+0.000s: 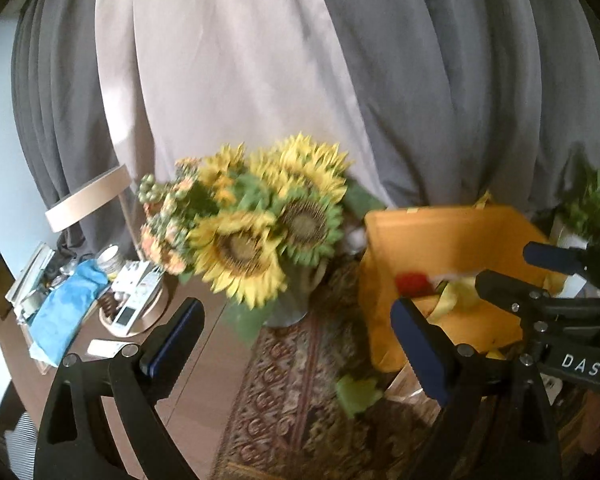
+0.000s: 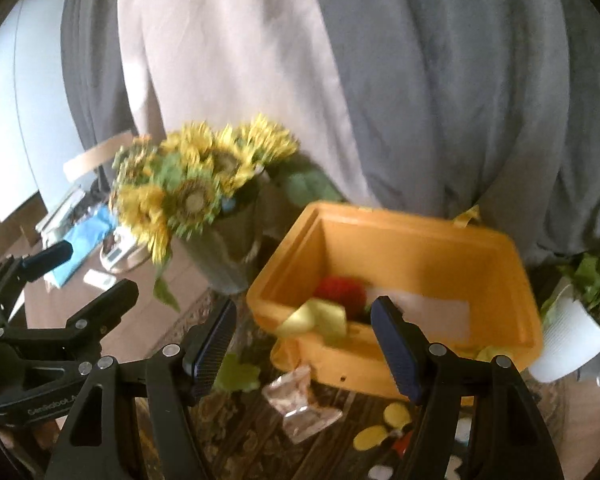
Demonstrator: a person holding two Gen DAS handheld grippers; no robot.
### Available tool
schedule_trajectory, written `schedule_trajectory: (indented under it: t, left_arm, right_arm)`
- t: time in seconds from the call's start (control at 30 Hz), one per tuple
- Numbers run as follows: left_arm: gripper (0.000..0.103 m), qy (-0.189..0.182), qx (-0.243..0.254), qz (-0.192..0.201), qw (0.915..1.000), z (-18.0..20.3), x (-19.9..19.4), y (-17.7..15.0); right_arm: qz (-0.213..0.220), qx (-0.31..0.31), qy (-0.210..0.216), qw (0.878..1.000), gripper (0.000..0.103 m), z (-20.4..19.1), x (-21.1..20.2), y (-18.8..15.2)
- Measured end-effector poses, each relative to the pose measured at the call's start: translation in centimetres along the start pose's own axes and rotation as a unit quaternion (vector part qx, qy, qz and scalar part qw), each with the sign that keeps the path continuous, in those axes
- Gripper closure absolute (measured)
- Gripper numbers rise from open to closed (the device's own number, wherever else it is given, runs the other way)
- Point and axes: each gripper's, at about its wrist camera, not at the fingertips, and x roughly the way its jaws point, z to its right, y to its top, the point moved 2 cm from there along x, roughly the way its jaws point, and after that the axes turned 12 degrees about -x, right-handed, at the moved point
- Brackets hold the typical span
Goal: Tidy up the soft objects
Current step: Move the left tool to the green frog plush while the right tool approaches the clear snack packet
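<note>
An orange bin (image 2: 404, 236) stands on a patterned runner; it also shows in the left wrist view (image 1: 456, 224). Inside lie a red soft thing (image 2: 340, 290), a yellow-green soft piece (image 2: 320, 316) and a white piece (image 2: 432, 304). A green felt leaf (image 2: 236, 374) and a clear wrapper (image 2: 296, 404) lie in front of the bin. Small yellow soft pieces (image 2: 384, 426) lie low on the runner. My right gripper (image 2: 300, 348) is open and empty, just before the bin. My left gripper (image 1: 296, 340) is open and empty, left of the bin.
A vase of sunflowers (image 1: 260, 232) stands left of the bin. A white potted plant (image 2: 580, 320) stands at its right. A blue cloth (image 1: 64, 312), a round tray of small items (image 1: 136, 300) and a lamp (image 1: 88, 196) are at far left. Curtains hang behind.
</note>
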Motion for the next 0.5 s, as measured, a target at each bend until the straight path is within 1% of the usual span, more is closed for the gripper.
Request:
schedule_trajectory:
  t: [0.13, 0.3, 0.5]
  left_arm:
    - [0.007, 0.007, 0.036, -0.016, 0.9992, -0.8, 0.5, -1.8]
    - [0.007, 0.003, 0.081, -0.036, 0.9961, -1.0, 1.4, -3.9]
    - [0.007, -0.029, 0.118, -0.072, 0.99, -1.0, 3.3, -5.9]
  right_arm:
    - [-0.027, -0.008, 0.008, 1.0, 0.032, -1.1, 1.3, -1.4]
    - [-0.065, -0.015, 0.021, 0.998, 0.032, -2.2, 3.2, -3.4]
    - [-0.113, -0.022, 0.034, 0.993, 0.032, -3.1, 5.6, -5.4]
